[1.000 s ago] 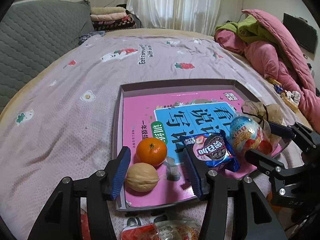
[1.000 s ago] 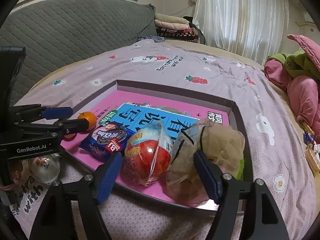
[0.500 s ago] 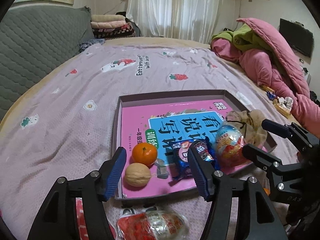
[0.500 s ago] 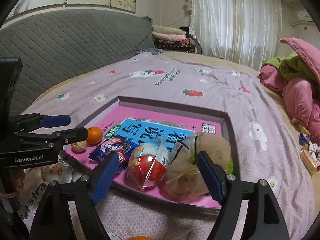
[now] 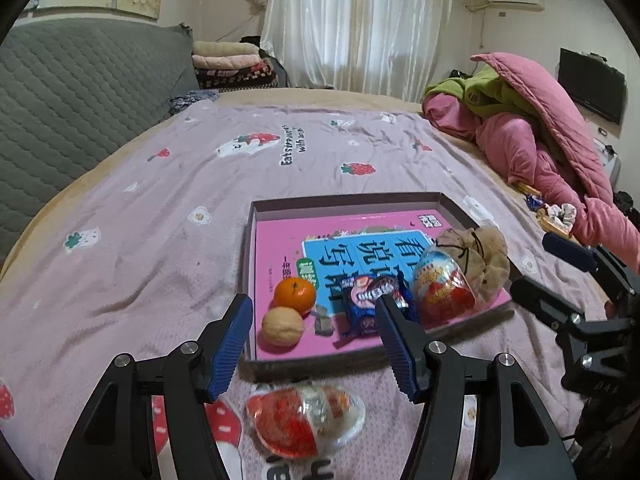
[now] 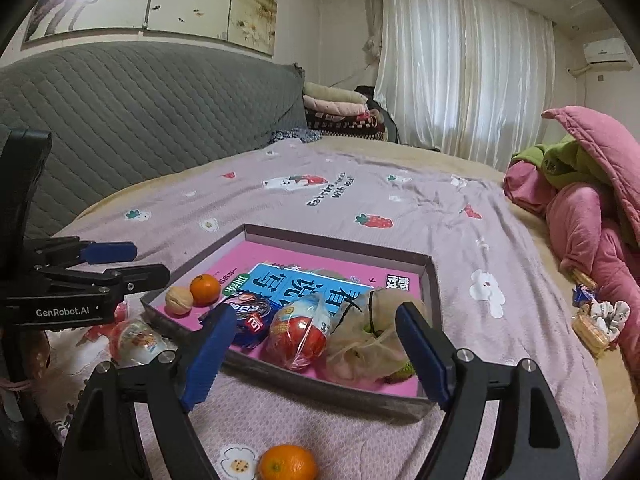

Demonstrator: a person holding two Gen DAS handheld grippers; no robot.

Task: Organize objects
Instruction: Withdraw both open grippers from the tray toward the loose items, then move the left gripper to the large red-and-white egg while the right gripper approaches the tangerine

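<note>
A shallow grey tray (image 5: 250, 240) lies on the pink bedspread with a pink book (image 5: 280, 248) flat inside it. On the book sit a tangerine (image 5: 295, 295), a walnut (image 5: 282, 326), a blue snack packet (image 5: 366, 306), a wrapped toy egg (image 5: 442, 284) and a beige drawstring pouch (image 5: 480, 256). My left gripper (image 5: 313, 300) hovers open above the tray's near edge, holding nothing. My right gripper (image 6: 315, 310) is open and empty too, above the near side by the pouch (image 6: 372, 344). A second wrapped egg (image 5: 304, 420) and a loose tangerine (image 6: 287, 462) lie on the bed outside the tray.
A grey quilted headboard (image 6: 140, 120) runs along the left. A heap of pink and green bedding (image 5: 540, 128) fills the right side, with small wrapped snacks (image 6: 592, 324) beside it. Folded blankets (image 5: 232, 64) are stacked at the far end by the curtain.
Both grippers have drawn back and up from the tray, so it looks smaller. The left jaws have widened. The second wrapped egg and the loose tangerine have come into view.
</note>
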